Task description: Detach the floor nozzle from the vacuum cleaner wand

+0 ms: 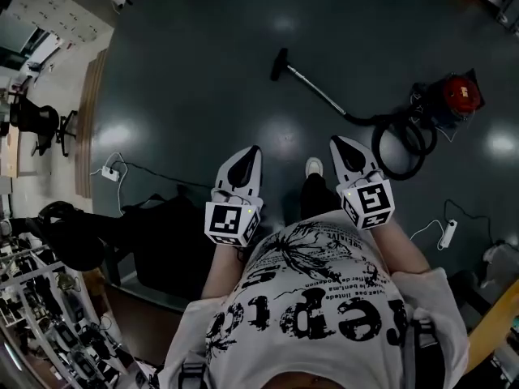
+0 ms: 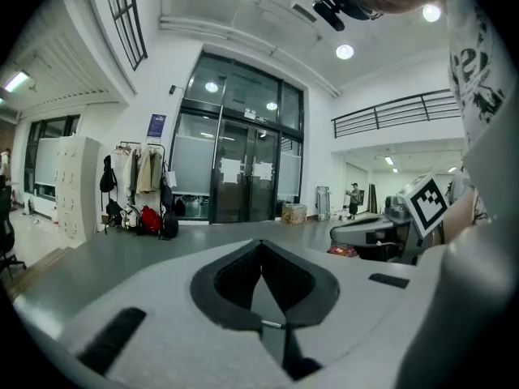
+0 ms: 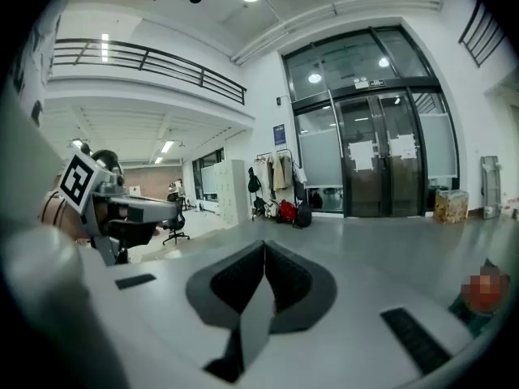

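The person stands on a dark floor with a gripper in each hand, both held out in front of a printed white shirt. The left gripper has its jaws pressed together with nothing between them. In its own view they meet in one line. The right gripper is the same, its jaws together and empty. Both grippers are well apart from the vacuum cleaner and touch nothing. A white shoe shows on the floor between them.

The vacuum cleaner lies on the floor, farther out and to the right. The nozzle is its farthest part and sits on the far end of the wand. The wand runs near and right from there to a black hose, which lies in loops beside the red canister.

A power strip lies on the floor at the left, and a second strip lies at the near right.

The gripper views look level across the hall. Glass doors stand at the far wall, with a coat rack to their left. Each gripper's marker cube shows at the edge of the other's view.
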`<state>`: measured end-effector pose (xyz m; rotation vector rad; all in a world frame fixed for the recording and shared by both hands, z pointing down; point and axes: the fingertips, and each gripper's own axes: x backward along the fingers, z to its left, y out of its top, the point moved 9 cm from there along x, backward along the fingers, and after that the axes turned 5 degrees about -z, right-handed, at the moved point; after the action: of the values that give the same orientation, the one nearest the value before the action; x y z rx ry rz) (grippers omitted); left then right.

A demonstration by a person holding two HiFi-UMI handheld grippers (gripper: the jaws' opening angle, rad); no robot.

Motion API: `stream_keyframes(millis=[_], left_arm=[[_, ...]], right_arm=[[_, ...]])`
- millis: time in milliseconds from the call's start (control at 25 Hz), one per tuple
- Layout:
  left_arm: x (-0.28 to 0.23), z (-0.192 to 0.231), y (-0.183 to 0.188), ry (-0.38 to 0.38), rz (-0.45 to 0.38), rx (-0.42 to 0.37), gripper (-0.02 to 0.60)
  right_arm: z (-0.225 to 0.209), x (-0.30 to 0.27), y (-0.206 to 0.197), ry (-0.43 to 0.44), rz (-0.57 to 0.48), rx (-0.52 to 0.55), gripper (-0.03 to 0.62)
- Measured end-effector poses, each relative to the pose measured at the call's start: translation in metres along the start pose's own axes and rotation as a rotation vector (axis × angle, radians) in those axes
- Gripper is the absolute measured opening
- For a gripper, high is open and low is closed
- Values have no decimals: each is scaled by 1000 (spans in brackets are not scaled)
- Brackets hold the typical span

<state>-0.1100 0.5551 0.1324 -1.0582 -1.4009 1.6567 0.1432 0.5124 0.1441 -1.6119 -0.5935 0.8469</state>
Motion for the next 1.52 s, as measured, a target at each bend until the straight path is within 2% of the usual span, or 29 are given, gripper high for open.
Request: stream_keyframes(millis=[160,320,400,560,720,920,1120,1200,1320,1520], left_arm=[[-71,21,12,21,23,-54,5],[-135,42,9,65,19,-32,5],[-154,58,10,80,32,-14,5],[-191,107,10,61,77,-14,5],[-253,169,10,-25,71,-23,5],[-346,272,27,-181,93,-13,5],[-429,350,33,-269,135,12,5],[-455,368,24,-303,161,29,5],[-483,381,5,-340,218,15,5],[-517,368,-40,-361,280,31,5]], right_arm=[[-71,-67,25,50,-7,-4,3],[-132,-130,30,89,-6,13,3],[-145,-156,34,85,4,8,3],[-154,-208,39,73,17,-31,3],[-169,-271,40,30,50,-34,3],[-180,-362,63,-108,65,-60,3],[-204,-430,73,-157,75,-47,3],[-213,-451,71,-178,73,-40,3],[-222,-475,64,-188,66,-66,3],[-249,-493,20,-175,128,-99,4]])
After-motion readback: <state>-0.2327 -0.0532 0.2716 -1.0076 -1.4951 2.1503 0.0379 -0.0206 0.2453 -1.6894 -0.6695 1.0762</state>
